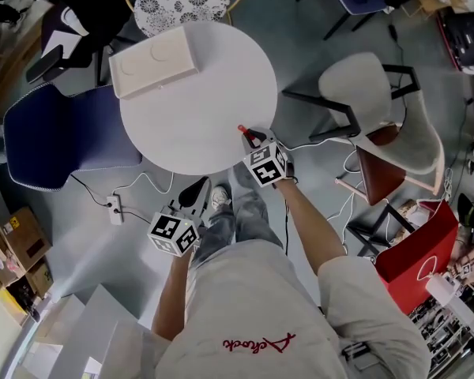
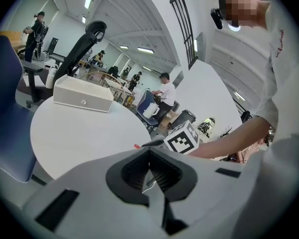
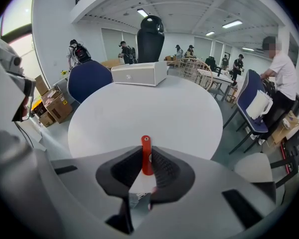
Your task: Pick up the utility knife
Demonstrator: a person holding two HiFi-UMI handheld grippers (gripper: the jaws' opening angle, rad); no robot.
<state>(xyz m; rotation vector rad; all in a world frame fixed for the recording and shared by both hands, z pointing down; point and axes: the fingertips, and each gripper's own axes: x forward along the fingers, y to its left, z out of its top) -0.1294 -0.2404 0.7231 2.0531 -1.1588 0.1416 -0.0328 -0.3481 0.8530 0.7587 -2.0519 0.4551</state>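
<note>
The right gripper point(image 3: 147, 159) has its ribbed pads closed on the utility knife point(image 3: 146, 142), whose slim red body stands upright in the narrow gap between them and sticks out a little past the tips. In the head view the knife's red end shows at the near edge of the round white table point(image 1: 209, 101), just in front of the gripper's marker cube point(image 1: 267, 164). Whether the knife rests on the tabletop or is clear of it cannot be told. The person's bare right forearm point(image 1: 312, 227) reaches down to this gripper. The left gripper point(image 2: 149, 157) is held lower and off to the left, short of the table's rim and above the grey floor. Its jaws are drawn together at the tips with nothing between them, and its own view looks across the tabletop toward the other gripper's cube. A sneaker point(image 1: 219, 198) shows on the floor between the two grippers. On the far side of the table lies a long white box point(image 1: 154, 63), reaching the rim. A dark blue chair point(image 1: 63, 136) stands beside the table on the left and a pale grey chair point(image 1: 371, 101) on the right, apart from it. A white power strip point(image 1: 115, 209) lies on the floor near the blue chair, and cardboard boxes point(image 1: 16, 243) sit further left. A red bag point(image 1: 423, 251) stands at the right. Further back, several people sit and stand among desks under ceiling lights.
</note>
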